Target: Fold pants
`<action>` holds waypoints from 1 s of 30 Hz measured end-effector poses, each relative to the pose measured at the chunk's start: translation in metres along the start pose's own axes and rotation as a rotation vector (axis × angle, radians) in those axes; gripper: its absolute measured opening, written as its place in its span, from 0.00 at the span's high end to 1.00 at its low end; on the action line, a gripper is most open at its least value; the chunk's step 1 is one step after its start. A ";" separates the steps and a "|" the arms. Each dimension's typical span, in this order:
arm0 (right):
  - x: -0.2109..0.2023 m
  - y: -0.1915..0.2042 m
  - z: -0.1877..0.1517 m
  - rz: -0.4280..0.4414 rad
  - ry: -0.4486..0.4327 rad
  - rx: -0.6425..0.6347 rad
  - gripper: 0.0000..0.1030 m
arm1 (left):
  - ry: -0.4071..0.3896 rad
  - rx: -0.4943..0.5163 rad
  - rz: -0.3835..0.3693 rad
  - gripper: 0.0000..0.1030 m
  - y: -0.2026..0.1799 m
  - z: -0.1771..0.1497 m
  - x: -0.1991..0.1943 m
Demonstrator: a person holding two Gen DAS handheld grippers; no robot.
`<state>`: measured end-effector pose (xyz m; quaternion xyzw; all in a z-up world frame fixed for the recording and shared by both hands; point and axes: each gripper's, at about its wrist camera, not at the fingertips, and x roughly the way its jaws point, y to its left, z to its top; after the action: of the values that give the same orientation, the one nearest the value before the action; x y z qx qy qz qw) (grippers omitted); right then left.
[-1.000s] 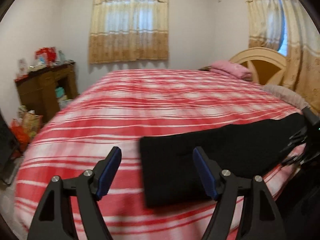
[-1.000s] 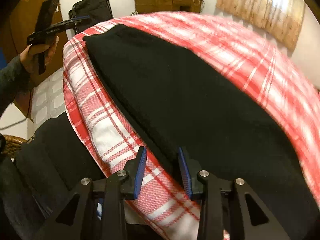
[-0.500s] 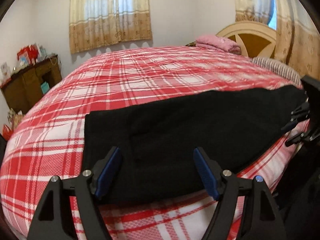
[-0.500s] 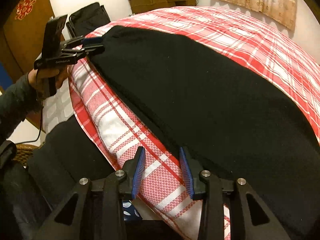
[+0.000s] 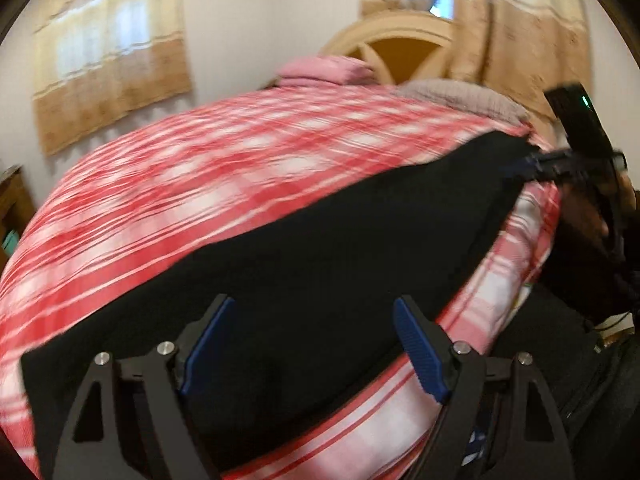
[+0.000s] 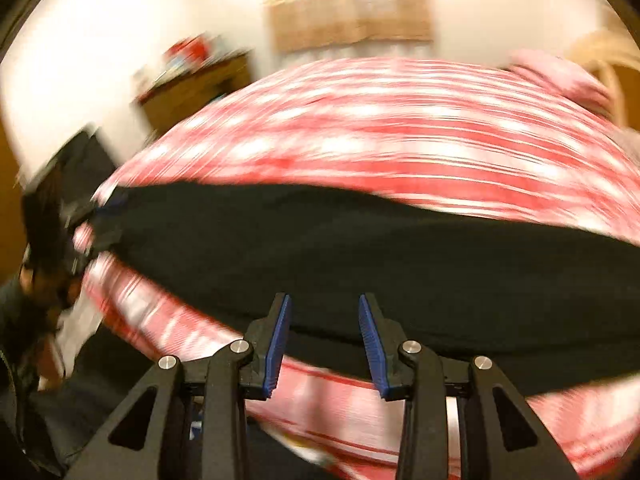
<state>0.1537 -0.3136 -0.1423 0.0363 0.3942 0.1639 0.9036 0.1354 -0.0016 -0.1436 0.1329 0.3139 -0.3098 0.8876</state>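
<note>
The black pants (image 5: 320, 264) lie flat as a long strip along the near edge of a bed with a red and white plaid cover (image 5: 240, 168). My left gripper (image 5: 312, 344) is open wide and empty, its blue pads over the pants' left end. My right gripper (image 6: 324, 340) is open and empty, just above the near edge of the pants (image 6: 360, 248). In the left wrist view the right gripper (image 5: 532, 168) sits at the pants' far right end; in the right wrist view the left gripper (image 6: 100, 216) sits at their left end. Both views are motion-blurred.
A headboard (image 5: 400, 52) and a pink pillow (image 5: 328, 70) are at the bed's far end. A wooden dresser (image 6: 192, 84) stands by the wall. Curtains (image 5: 108, 52) hang behind the bed. The operator's dark clothing (image 5: 560, 360) is beside the bed edge.
Both grippers have swung toward the pants and moved in close over them. The right gripper has opened a little wider. The pants have not moved.
</note>
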 end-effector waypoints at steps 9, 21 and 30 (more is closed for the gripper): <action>-0.026 -0.073 -0.017 -0.073 -0.091 0.233 0.63 | 0.052 0.187 -0.169 0.30 -0.089 0.051 0.053; -0.031 -0.095 -0.026 -0.083 -0.124 0.276 0.63 | 0.165 0.240 -0.189 0.43 -0.116 0.044 0.094; -0.056 -0.113 -0.024 -0.124 -0.186 0.335 0.63 | 0.154 0.191 -0.211 0.76 -0.109 0.046 0.088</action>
<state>0.1309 -0.4401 -0.1422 0.1766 0.3321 0.0361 0.9259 0.1418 -0.1466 -0.1688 0.2065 0.3624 -0.4185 0.8068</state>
